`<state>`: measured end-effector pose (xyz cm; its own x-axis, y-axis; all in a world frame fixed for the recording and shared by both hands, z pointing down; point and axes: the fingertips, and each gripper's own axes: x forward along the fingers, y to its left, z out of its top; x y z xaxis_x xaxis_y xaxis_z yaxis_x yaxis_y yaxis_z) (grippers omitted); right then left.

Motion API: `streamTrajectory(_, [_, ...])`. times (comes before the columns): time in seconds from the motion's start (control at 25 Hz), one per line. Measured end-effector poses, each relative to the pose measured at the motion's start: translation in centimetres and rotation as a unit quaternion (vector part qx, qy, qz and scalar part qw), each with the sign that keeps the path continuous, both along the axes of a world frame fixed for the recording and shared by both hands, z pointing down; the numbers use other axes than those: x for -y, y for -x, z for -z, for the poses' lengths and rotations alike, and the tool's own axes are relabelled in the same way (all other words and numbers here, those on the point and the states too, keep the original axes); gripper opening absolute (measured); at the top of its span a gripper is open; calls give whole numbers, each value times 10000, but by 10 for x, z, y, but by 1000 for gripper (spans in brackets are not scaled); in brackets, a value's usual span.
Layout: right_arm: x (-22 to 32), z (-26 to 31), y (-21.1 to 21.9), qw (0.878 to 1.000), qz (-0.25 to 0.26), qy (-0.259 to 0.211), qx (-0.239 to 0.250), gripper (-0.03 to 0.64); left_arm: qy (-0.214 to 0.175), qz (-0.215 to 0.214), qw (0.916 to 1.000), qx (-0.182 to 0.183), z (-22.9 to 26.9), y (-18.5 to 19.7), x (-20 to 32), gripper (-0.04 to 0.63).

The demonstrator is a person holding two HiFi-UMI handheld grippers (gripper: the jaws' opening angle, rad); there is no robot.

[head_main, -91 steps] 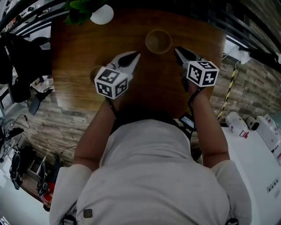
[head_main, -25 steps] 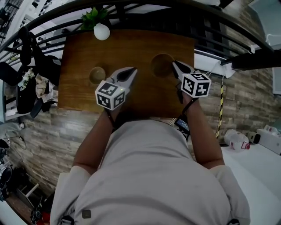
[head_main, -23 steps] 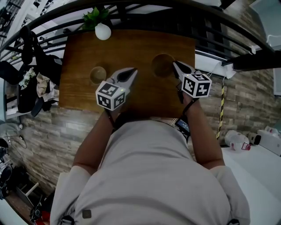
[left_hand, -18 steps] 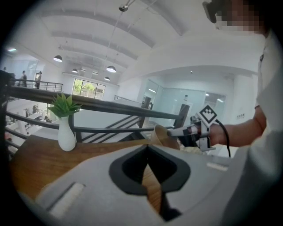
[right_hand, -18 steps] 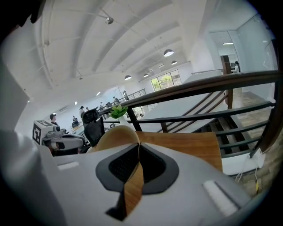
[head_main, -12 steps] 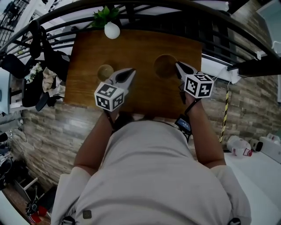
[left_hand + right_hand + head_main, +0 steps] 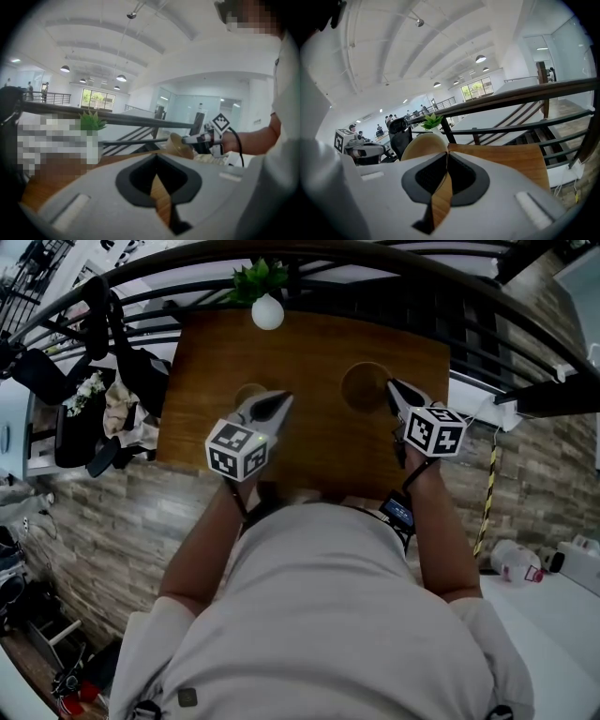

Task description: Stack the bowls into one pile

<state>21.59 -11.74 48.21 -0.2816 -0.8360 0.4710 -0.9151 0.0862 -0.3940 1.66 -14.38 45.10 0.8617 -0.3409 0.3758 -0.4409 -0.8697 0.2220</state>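
The right gripper (image 7: pixel 395 389) had its fingers pinched narrow on the big bowl (image 7: pixel 364 387) at its rim, probably to carry it above the desk (image 7: pixel 319 442). The left gripper (image 7: pixel 279 401), fingers together and empty, hovered beside the small bowl (image 7: pixel 249 394) sitting on the desk, perhaps to steady it.

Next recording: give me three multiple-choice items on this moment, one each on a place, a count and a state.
1. The white vase with a green plant stands: A at the far edge of the brown wooden table; B at its near edge; C on the floor.
2. Bowls in the head view: A one; B two; C four.
3. The right gripper is: A wide open; B shut on the rim of the larger tan wooden bowl; C out of view.
Key: A, seen at the far edge; B, the larger one and the smaller bowl; B, its fingers pinch the rim.
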Motion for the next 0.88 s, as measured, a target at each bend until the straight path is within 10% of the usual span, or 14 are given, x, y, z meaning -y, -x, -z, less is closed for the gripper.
streamTrajectory(0.88, [38, 24, 210, 9995, -233, -49, -200, 20, 26, -378, 9989, -288, 18, 200, 47, 5])
